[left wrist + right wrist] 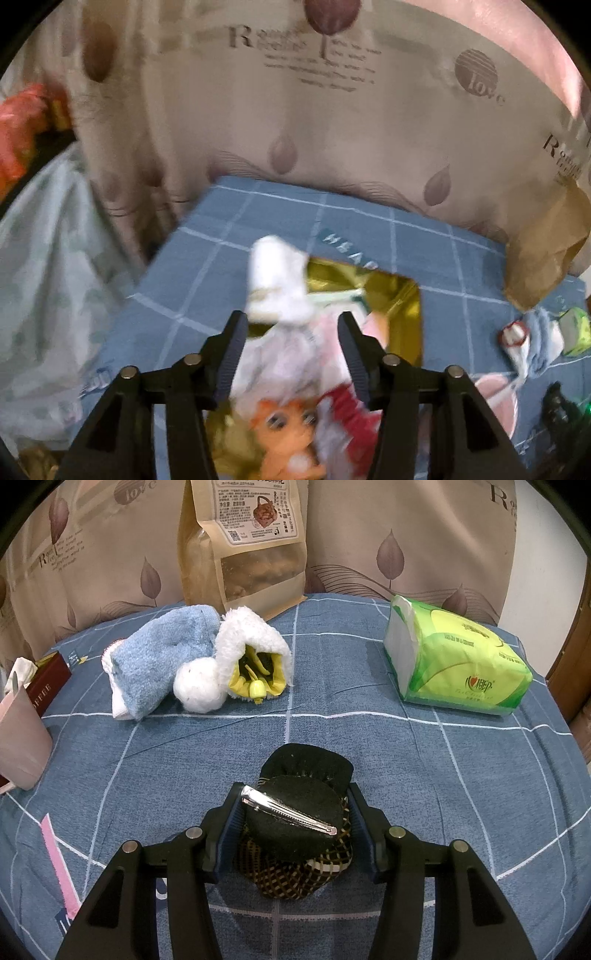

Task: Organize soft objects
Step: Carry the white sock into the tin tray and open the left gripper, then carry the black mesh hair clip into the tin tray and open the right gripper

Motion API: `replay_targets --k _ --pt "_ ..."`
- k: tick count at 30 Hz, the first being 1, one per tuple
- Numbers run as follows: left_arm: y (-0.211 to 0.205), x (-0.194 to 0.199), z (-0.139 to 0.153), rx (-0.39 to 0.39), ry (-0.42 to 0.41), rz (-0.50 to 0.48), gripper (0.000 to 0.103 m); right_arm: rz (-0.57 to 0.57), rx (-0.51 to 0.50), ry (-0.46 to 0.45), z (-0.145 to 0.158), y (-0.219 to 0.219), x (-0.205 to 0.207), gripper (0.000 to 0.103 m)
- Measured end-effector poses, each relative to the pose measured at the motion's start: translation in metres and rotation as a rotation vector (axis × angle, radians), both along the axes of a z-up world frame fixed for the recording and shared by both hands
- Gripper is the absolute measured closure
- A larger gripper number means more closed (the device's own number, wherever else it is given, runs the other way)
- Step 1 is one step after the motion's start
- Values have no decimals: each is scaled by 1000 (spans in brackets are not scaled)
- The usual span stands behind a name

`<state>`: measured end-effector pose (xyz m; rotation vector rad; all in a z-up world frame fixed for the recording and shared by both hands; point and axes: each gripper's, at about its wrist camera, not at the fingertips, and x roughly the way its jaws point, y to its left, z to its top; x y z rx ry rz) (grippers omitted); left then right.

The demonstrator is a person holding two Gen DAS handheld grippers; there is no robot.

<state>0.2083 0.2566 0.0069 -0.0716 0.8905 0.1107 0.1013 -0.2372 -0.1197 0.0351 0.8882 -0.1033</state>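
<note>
The right claw pinches a black hair clip just above the blue checked surface. The left claw hangs spread above a white sock beside the gold box.

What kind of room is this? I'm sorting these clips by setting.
Probably a home bedroom: a blue checked bedsheet covers the surface, leaf-print curtains hang behind, and a tissue pack and a snack bag sit on it.
</note>
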Motion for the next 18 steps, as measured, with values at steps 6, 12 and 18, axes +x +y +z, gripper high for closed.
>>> replay_targets --k 6,12,18 --pt "14 -61 -8 92 -19 107 47 7 -5 -3 0 1 0 59" --pt "19 -103 -28 171 -12 162 47 16 -20 -8 1 2 -2 63" --pt "21 -121 -28 152 -59 176 44 20 -31 -7 6 8 -4 70"
